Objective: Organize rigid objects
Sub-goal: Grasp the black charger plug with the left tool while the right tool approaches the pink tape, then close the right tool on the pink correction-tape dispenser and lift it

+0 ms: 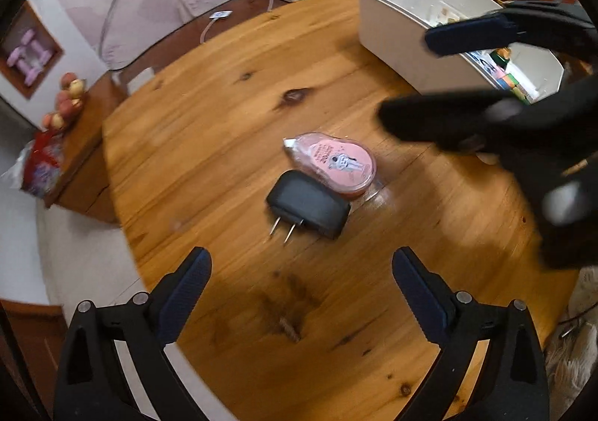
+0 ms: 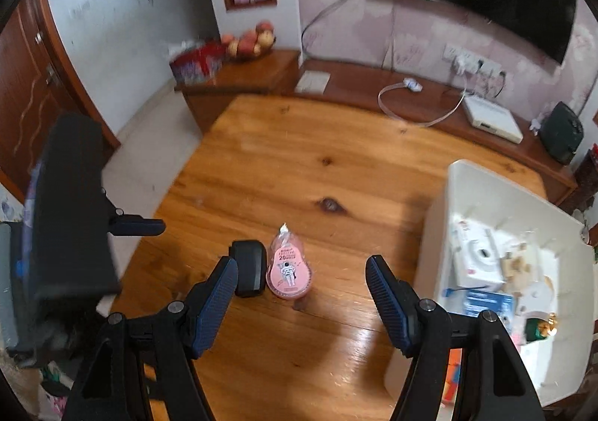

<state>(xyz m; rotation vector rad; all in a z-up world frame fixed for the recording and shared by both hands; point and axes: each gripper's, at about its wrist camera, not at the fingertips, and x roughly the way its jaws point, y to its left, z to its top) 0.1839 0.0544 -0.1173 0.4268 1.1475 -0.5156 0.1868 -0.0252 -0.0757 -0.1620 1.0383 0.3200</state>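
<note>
A black plug adapter [image 1: 308,209] lies on the round wooden table [image 1: 209,144] with its two prongs toward me. A pink correction tape dispenser [image 1: 336,163] touches its far side. My left gripper [image 1: 301,260] hovers open above the table, just short of the adapter, with nothing between its fingers. My right gripper [image 1: 407,79] reaches in from the right, blurred. In the right wrist view, the right gripper [image 2: 302,266] stands open over the pink dispenser [image 2: 289,271], with the adapter [image 2: 248,267] beside its left finger. A left gripper finger [image 2: 142,226] shows at the left.
A white bin [image 2: 467,189] holding several small items stands at the table's right. The table edge drops to the floor at the left [image 1: 123,234]. A low wooden cabinet [image 2: 429,110] behind carries a white box [image 2: 493,118], cables, fruit and a red package.
</note>
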